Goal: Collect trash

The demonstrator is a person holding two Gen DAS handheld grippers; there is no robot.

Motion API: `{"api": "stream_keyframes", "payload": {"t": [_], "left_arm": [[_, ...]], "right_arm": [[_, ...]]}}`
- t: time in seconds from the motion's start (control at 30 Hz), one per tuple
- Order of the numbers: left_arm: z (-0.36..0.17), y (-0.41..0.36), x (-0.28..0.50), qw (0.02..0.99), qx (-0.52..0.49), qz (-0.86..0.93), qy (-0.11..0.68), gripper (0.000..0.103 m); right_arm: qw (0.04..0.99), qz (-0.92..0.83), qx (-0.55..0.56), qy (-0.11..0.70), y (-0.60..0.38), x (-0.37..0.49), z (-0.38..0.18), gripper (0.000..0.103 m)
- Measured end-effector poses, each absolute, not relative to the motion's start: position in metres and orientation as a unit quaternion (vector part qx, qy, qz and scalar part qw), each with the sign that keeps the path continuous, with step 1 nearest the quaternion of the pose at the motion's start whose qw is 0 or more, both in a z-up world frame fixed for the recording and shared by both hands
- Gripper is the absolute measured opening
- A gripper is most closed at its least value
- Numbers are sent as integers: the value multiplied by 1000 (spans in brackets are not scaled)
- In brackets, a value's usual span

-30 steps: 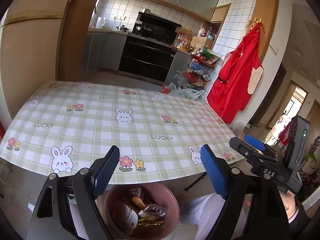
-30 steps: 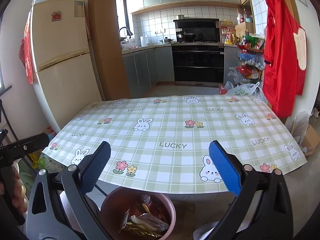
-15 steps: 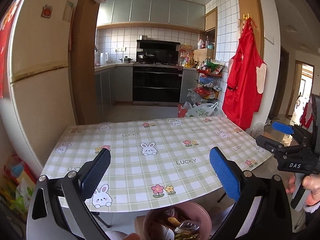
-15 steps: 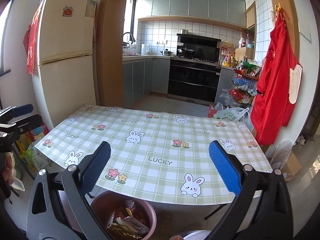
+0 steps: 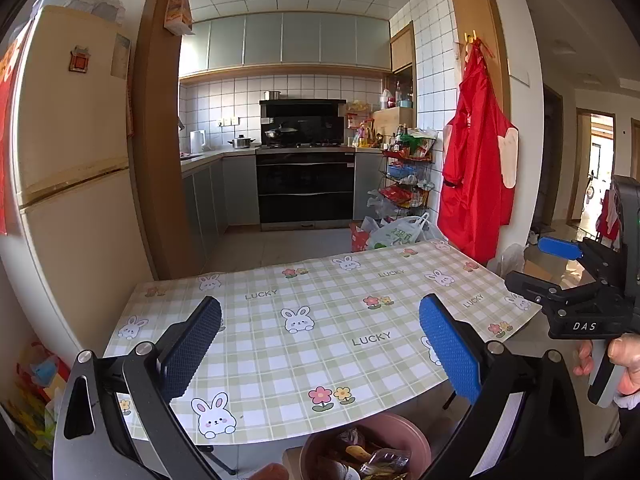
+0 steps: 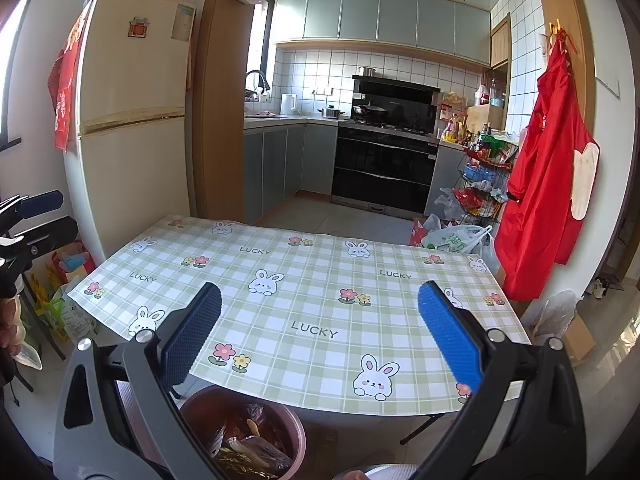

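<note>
Both views have swung up from the bin [image 5: 366, 454] in the last second, so the bench [image 5: 320, 344] top now shows bare: collecting looks done. The left hand-held gripper [image 5: 320, 354] and right hand-held gripper [image 6: 320, 338] are spread, holding nothing; wrappers [image 6: 252, 446] lie in the bin below the bench's near edge. The cloth reads "LUCKY"; the right gripper's body, "DAS".

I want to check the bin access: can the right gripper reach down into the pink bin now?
Probably yes. The right gripper is open and empty, and the bin stands open-topped just below it, only partly tucked under the table edge.
</note>
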State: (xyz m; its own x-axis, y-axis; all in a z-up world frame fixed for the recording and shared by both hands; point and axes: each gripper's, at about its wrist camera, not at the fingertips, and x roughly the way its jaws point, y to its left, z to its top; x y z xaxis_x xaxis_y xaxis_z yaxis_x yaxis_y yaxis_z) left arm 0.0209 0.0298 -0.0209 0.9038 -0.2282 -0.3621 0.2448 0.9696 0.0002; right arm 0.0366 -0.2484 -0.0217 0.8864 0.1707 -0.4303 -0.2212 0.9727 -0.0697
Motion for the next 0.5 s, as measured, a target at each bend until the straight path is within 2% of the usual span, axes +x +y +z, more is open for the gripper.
{"api": "stream_keyframes", "payload": {"t": [0.5], "left_arm": [[-22,28,23,975,24,-122,184,97]], "right_arm": [[970,97,-54,218,-250,38,-21,97]]}}
